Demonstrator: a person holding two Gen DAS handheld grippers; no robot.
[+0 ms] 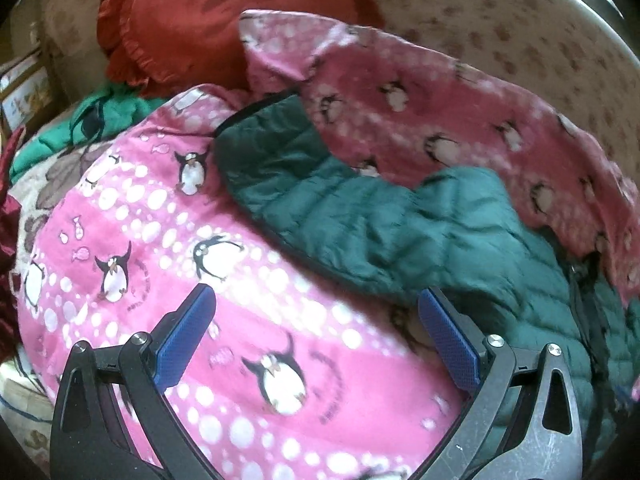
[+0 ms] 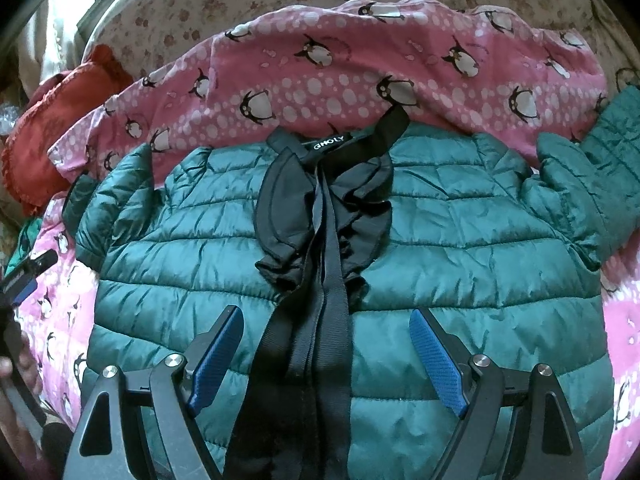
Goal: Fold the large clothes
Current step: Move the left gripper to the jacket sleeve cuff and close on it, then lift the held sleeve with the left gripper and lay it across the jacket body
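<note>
the right hand-held gripper (image 2: 326, 344) hangs spread and empty over the green quilted jacket (image 2: 460, 248), which lies front-up on a pink penguin blanket (image 2: 320, 80). the left hand-held gripper (image 1: 316, 322) — also spread, empty — hovers near the sleeve (image 1: 280, 160); best to pinch its cuff and fold inward.

Your left view is smeared with motion blur, worst across the jacket (image 1: 420, 240). Your right view is sharp, with daylight sheen on the jacket (image 2: 460, 240). Both bend and darken at the corners.
</note>
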